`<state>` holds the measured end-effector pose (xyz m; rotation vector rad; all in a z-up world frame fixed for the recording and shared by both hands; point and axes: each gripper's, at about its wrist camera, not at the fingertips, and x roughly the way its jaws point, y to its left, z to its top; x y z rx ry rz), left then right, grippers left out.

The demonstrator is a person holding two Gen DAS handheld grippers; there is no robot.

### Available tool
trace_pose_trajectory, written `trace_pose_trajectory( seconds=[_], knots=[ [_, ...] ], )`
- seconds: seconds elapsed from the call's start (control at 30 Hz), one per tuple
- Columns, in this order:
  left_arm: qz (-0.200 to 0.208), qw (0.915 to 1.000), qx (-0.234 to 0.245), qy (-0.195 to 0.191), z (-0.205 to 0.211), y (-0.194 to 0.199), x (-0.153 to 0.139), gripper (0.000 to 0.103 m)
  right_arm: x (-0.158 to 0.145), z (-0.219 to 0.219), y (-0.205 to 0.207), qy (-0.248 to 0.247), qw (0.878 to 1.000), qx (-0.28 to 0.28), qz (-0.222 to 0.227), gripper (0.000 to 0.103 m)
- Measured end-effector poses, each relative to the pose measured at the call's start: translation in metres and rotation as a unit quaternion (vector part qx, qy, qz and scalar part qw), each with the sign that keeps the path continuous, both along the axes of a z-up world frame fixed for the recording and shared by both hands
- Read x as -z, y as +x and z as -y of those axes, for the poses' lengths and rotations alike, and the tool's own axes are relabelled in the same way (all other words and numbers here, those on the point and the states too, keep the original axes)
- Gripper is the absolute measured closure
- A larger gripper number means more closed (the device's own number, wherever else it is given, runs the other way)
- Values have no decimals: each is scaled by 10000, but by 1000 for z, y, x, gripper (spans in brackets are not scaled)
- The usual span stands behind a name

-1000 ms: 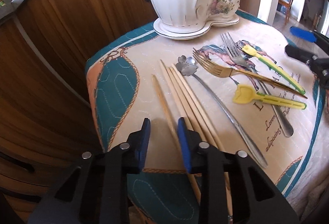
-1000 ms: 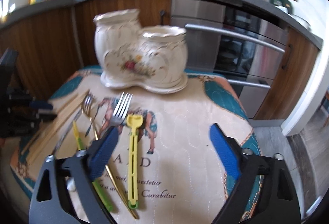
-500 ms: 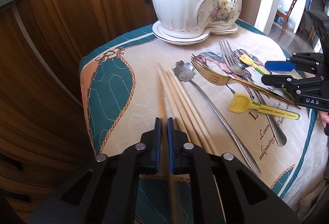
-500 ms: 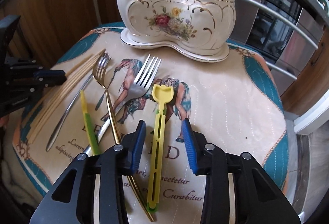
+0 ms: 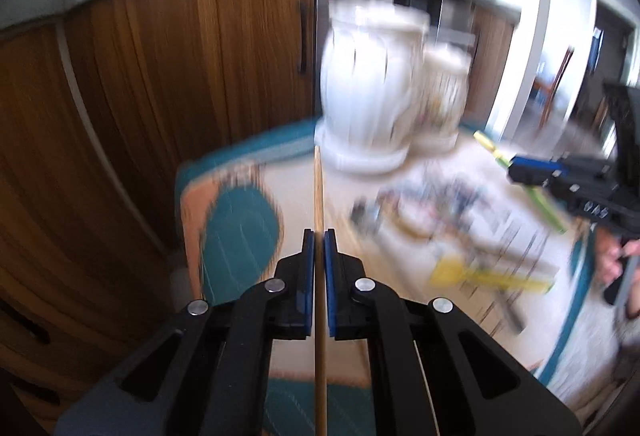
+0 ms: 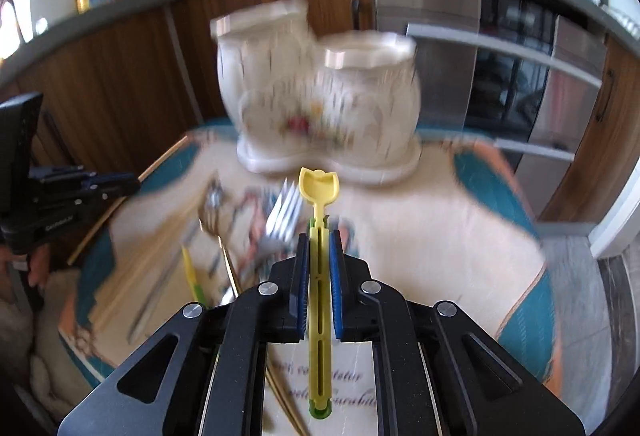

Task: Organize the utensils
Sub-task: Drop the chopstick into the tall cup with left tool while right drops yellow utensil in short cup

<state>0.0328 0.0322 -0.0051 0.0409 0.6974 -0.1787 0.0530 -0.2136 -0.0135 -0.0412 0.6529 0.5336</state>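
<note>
- Chopstick (image 5: 318, 191): my left tongs (image 5: 319, 236) hold it tight.
- Yellow utensil (image 6: 319, 191): my right tongs (image 6: 319, 236) have just closed on its handle, before the ceramic holder (image 6: 320, 95).

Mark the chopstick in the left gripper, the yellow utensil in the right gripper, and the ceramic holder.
chopstick (image 5: 318, 195), left wrist view, shaft ahead of the pads.
yellow utensil (image 6: 319, 184), right wrist view, its scoop-shaped head.
ceramic holder (image 6: 372, 95), right wrist view, front wall of the shorter compartment.
</note>
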Motion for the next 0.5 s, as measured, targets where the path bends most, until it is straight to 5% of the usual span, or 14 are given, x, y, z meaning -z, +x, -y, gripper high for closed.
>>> trace_pose_trajectory(
  seconds=[0.27, 0.5],
  knots=[
    [1574, 9843, 263, -753, 7, 15, -77, 98, -66, 17, 34, 1132, 9872, 403, 1045, 92],
    [2123, 9671, 464, -1325, 26, 80, -120, 98, -87, 15, 93, 1983, 9722, 484, 1150, 92]
  ],
)
